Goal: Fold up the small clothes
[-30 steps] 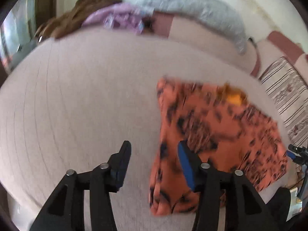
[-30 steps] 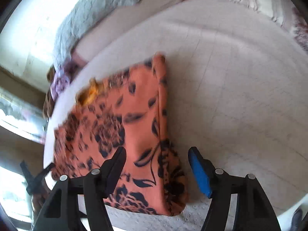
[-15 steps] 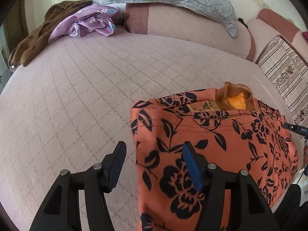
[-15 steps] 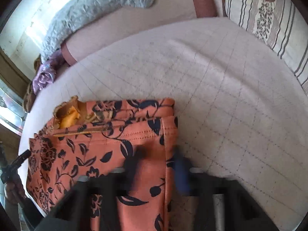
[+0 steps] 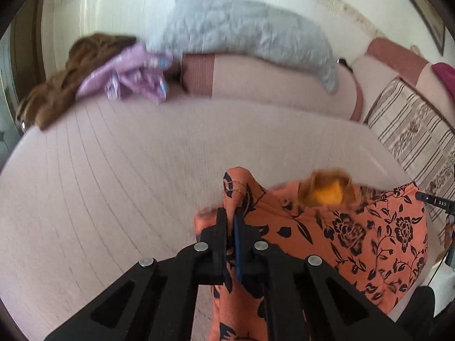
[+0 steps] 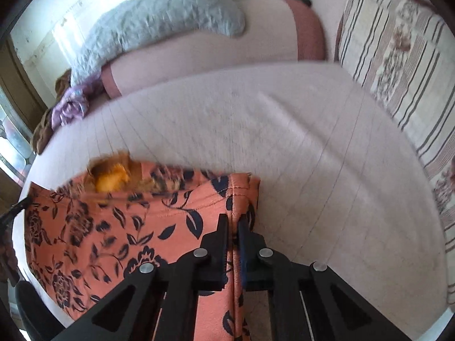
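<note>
Left wrist view: the left tool, jaws just closed, clamps the orange floral garment at its left edge on the bed

Right wrist view: the right tool, jaws just closed, pinches the garment's right edge

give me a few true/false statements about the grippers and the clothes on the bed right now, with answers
1. The left gripper is shut on the orange floral garment. True.
2. The right gripper hangs open above the bed cover with nothing between its fingers. False: it is shut on a corner of the same orange floral garment.
3. A grey quilted pillow lies along the back cushions. True.
4. The purple clothes lie on top of the orange floral garment. False: they sit at the far side of the bed next to a brown garment, apart from it.
5. The orange floral garment lies flat and untouched. False: both held corners are pulled up off the cover.
</note>
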A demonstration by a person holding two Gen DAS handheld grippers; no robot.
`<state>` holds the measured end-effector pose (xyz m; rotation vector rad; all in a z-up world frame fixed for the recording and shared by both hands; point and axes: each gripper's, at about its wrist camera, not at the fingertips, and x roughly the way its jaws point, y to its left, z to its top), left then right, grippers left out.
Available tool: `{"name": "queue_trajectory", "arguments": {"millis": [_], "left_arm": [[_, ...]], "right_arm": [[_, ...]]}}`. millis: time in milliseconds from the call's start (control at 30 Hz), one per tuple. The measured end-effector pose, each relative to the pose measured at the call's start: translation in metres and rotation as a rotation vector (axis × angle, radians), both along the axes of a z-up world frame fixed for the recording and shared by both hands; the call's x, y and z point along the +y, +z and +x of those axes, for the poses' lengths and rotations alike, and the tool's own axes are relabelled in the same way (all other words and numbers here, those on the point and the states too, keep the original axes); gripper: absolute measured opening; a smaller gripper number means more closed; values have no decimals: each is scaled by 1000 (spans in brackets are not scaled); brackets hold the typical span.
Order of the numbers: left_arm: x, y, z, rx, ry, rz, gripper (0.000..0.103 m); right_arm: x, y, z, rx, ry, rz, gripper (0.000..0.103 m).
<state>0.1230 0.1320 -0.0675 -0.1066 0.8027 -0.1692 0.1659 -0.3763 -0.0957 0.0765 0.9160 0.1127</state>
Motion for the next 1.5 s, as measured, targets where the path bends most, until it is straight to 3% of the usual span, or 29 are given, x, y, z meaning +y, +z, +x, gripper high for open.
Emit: {"name": "queue_trajectory", "arguments": {"millis": [133, 267, 333, 367, 433, 500, 567, 667, 800, 867, 900, 933, 967, 1000, 1133, 1233, 1333, 1467, 1500], "left_arm": [[-2, -13, 25, 9, 14, 44, 4], [-1, -81, 60, 196, 61, 91, 10], [0, -85, 57, 177, 70, 98, 14], [1, -77, 51, 160, 81, 99, 21], [4, -57, 39, 116, 98, 106, 31], [6, -33, 18, 72, 112, 117, 52], [4, -15, -6, 21, 120, 117, 62], [-12, 1, -45, -28, 97, 111, 73], [-39, -21, -80, 15, 29, 57, 74], [-44, -60, -79, 140, 68, 122, 74], [-42, -82, -73, 225, 93, 156, 75], [-38, -89, -71, 250, 101, 137, 75], [-30, -86, -77, 221, 130, 65, 75], [-23, -79, -83, 214, 179, 41, 75], [-27, -45, -101, 109, 209, 80, 75], [-42, -30, -110, 87, 182, 21, 75], [-69, -28, -109, 82, 116, -20, 75], [-113, -29, -109, 59, 43, 6, 75], [-124, -35, -107, 63, 31, 15, 76]], "right_arm": [[-2, 13, 15, -47, -23, -21, 6], [-12, -38, 51, 84, -52, 15, 9], [-15, -57, 54, 117, -78, 23, 15], [-19, -57, 50, 107, -100, 49, 17], [-24, -40, 34, 53, -123, 70, 41], [-27, -19, 17, 1, -143, 52, 70], [-28, 3, -6, -58, -139, 93, 71], [-12, 18, -44, -47, -35, 297, 71], [9, -14, -63, 47, 44, 503, 72], [7, -48, -58, 118, -20, 484, 72], [-3, -68, -55, 161, -100, 463, 64], [-12, -74, -55, 164, -137, 513, 62], [-18, -68, -62, 137, -174, 559, 62], [-19, -59, -69, 118, -181, 557, 63], [-16, -26, -126, -6, -176, 587, 79], [-15, -50, -161, 57, -253, 642, 79], [-21, -88, -166, 137, -343, 696, 77], [-36, -106, -147, 109, -451, 780, 77], [-37, -107, -140, 103, -455, 770, 62]]}}
